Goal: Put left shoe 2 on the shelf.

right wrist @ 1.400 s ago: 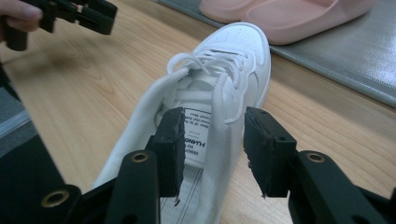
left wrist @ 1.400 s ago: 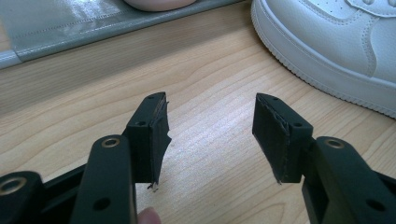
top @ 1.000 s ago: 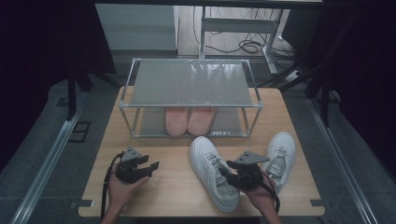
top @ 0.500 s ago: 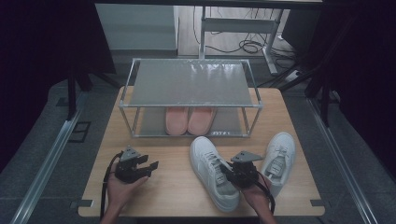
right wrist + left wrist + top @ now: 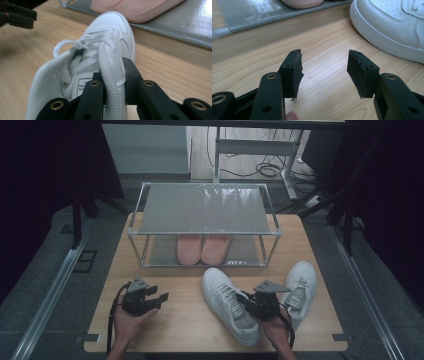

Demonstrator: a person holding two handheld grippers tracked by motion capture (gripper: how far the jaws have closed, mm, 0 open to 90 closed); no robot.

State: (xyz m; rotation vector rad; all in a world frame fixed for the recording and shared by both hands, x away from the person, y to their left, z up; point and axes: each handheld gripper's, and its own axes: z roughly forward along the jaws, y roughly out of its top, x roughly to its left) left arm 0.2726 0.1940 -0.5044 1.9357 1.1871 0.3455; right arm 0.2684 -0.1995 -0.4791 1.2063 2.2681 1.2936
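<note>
Two white sneakers lie on the wooden table (image 5: 185, 320). The left sneaker (image 5: 222, 295) points its toe at the rack. My right gripper (image 5: 248, 303) is at its heel end, shut on the padded side rim of the sneaker (image 5: 110, 32); in the right gripper view the jaws of that gripper (image 5: 113, 72) pinch the rim from inside and outside. The other sneaker (image 5: 301, 285) lies to the right of that hand. My left gripper (image 5: 159, 298) sits low over bare table at the front left, open and holding nothing (image 5: 324, 67), with the sneaker's toe (image 5: 392, 22) ahead to its right.
A metal-framed rack (image 5: 202, 210) with a grey top stands at the table's back. A pair of pink slippers (image 5: 202, 249) rests on its lower shelf (image 5: 249, 15). Bare wood lies between the two hands. The table's front edge is close to both wrists.
My right gripper has shifted slightly left, onto the left sneaker's heel rim. The left gripper and both sneakers have stayed in place.
</note>
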